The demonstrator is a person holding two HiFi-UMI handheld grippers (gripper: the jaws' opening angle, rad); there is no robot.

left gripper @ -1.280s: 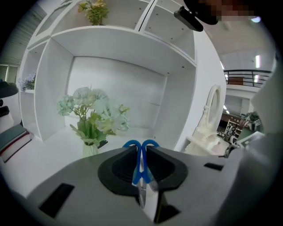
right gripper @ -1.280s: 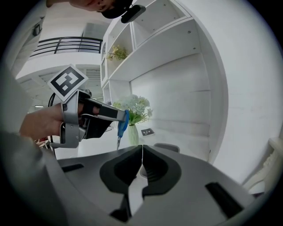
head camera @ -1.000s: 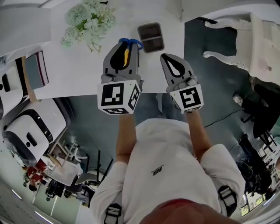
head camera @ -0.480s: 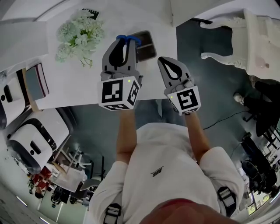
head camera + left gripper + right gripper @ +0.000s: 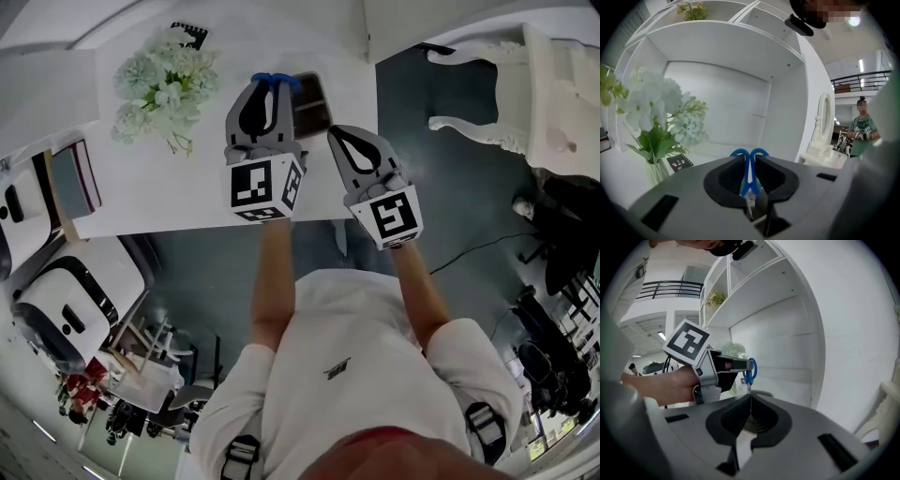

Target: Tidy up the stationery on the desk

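Since the scissors (image 5: 749, 168) look stiff and slick, our left gripper (image 5: 267, 86) is clamping their handles, right gripper (image 5: 751, 399) closed empty.

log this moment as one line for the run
left gripper: shut on scissors | right gripper: shut, empty | scissors: blue handles, raised over desk, by dark tray

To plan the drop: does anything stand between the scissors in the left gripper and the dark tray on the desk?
Nothing visible does. The scissors, clamped in the left gripper's jaws, hang by the dark tray's left edge; the flowers stand farther left, clear of the path.
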